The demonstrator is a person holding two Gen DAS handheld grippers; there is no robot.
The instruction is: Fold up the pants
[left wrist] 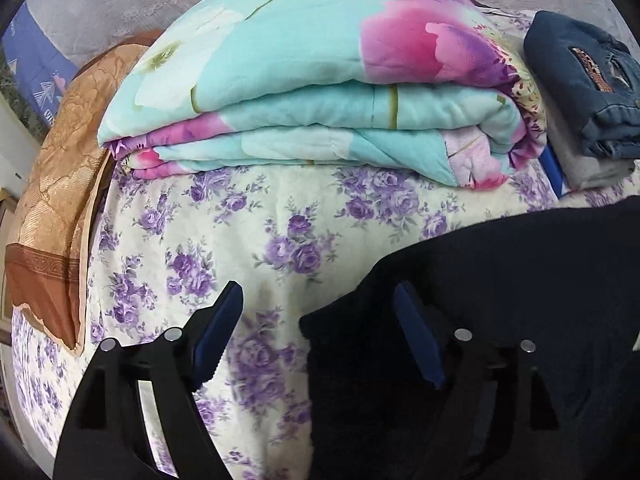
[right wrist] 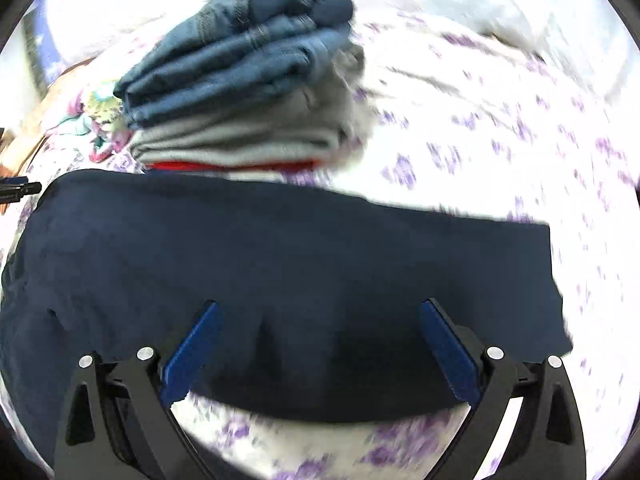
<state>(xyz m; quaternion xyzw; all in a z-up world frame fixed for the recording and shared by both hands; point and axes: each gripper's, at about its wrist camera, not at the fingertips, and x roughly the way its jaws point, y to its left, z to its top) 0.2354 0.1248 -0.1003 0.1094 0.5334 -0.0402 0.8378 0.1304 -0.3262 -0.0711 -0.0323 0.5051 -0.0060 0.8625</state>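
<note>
The left gripper (left wrist: 318,300) hangs with its jaws spread wide over the floral bedsheet (left wrist: 240,216); the dark navy pants (left wrist: 500,280) lie flat on the sheet under its right finger and stretch away to the right; ahead of it sits a folded turquoise quilt (left wrist: 312,92), and ahead to the right a stack of folded jeans (left wrist: 580,76) on grey clothes. The right gripper (right wrist: 320,312) is likewise spread wide, holding nothing; the pants (right wrist: 280,260) lie spread directly beneath and ahead of both its fingers; beyond them rests the same jeans stack (right wrist: 240,56); this view is blurred.
</note>
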